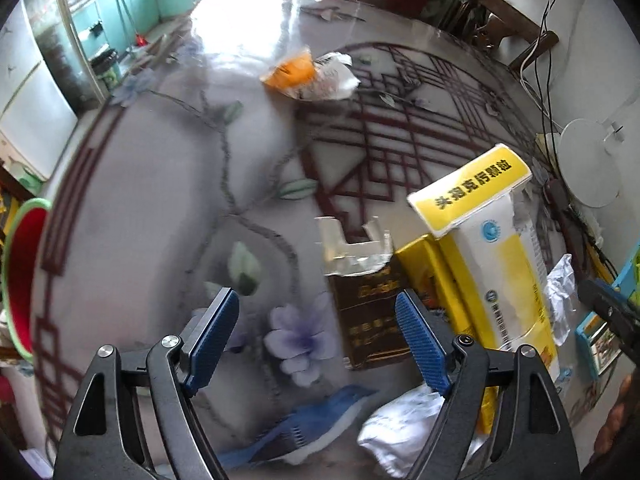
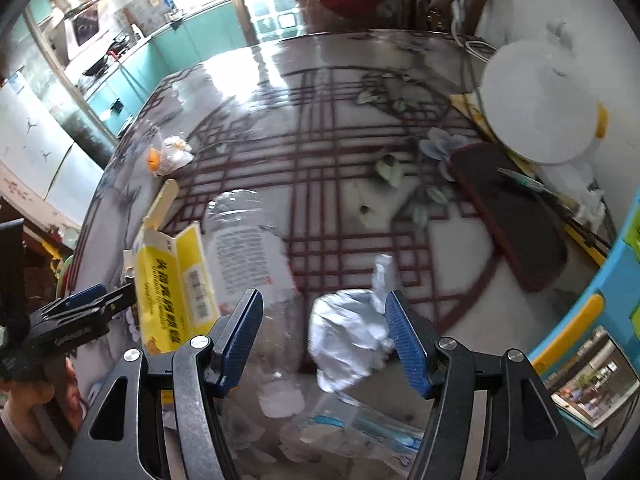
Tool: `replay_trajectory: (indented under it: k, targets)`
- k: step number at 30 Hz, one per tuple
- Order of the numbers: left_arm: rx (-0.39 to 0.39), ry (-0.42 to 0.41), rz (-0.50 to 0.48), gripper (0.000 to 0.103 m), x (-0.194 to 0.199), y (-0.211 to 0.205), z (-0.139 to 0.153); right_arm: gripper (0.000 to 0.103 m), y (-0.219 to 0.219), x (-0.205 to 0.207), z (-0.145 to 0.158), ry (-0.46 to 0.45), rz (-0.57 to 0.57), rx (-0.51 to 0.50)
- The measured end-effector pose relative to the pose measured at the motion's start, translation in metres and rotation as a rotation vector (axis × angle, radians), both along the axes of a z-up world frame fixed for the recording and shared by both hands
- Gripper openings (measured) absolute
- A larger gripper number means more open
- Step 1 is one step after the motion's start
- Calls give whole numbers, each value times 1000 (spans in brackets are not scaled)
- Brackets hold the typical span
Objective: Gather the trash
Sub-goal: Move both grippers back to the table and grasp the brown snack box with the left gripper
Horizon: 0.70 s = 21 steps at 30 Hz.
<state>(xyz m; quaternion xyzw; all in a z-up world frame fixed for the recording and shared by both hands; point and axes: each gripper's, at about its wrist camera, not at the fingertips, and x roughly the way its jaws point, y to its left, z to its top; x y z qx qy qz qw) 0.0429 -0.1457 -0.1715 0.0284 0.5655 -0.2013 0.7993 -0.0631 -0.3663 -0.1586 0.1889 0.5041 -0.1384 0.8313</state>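
While most of the trash lies uncollected on the bench [image 1: 160, 184], you are, by the look of it, at an early stage: nothing is gripped in either view. A crumpled white wrapper [image 2: 348, 332] sits between the blue pads of your right tongs [image 2: 324, 340], whose jaws stand part open around it without pressing. Just left of it lie a clear plastic bottle [image 2: 248, 248] on its side and a torn yellow-and-white medicine box [image 2: 176, 280], its flap lifted. Your left tongs [image 1: 316, 340] hang open over the printed flower, with nothing between the pads; a dark brown carton [image 1: 368, 312] with a ragged foil top lies just beside the right-hand pad, touching the yellow box. A crumpled white paper [image 1: 400, 432] lies near the lower edge, and an orange-and-white packet [image 1: 308, 76] rests well apart, farther up the bench. All of these remain to be gathered. A red bin with a green rim [image 1: 24, 272] stands off the bench's left edge, a likely destination. The red phone [image 2: 508, 208] and white round stand [image 2: 536, 104] appear not to be trash.
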Motion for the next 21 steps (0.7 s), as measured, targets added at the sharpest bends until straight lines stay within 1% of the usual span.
replay_trajectory:
  k: [2,4,5,6,7,8,9,10,11,12,13,16,21]
  targets:
    - [-11,17,-1,81,1,-6,-2,63,-7,-8,-1,7,-30,8]
    - [5,30,-7,81,1,-13,-8,63,-13,-14,-5,15,-52,16]
    - [17,34,-9,82,4,-15,-11,63,-16,-16,-7,20,-62,21]
    - [7,36,-8,83,4,-17,-14,63,-17,-17,-8,23,-67,24]
    - [10,44,-4,80,4,-19,-16,63,-19,-18,-10,27,-72,28]
    - [32,29,-2,79,3,-21,-16,63,-21,-19,-11,29,-75,28]
    - [52,10,-10,73,1,-23,-16,63,-22,-19,-12,32,-79,30]
    - [61,-3,-17,61,0,-23,-16,63,-23,-19,-13,30,-83,32]
    - [56,-14,-28,52,0,-22,-14,63,-24,-19,-14,29,-86,33]
    - [66,-20,-31,31,1,-21,-13,63,-25,-18,-15,30,-88,34]
    - [92,-28,-34,26,2,-19,-12,63,-25,-17,-17,34,-88,35]
    - [60,-2,-11,26,6,-6,-10,63,-24,-14,-21,39,-87,52]
    - [45,-65,21,26,1,24,17,63,-21,-7,-31,60,-77,83]
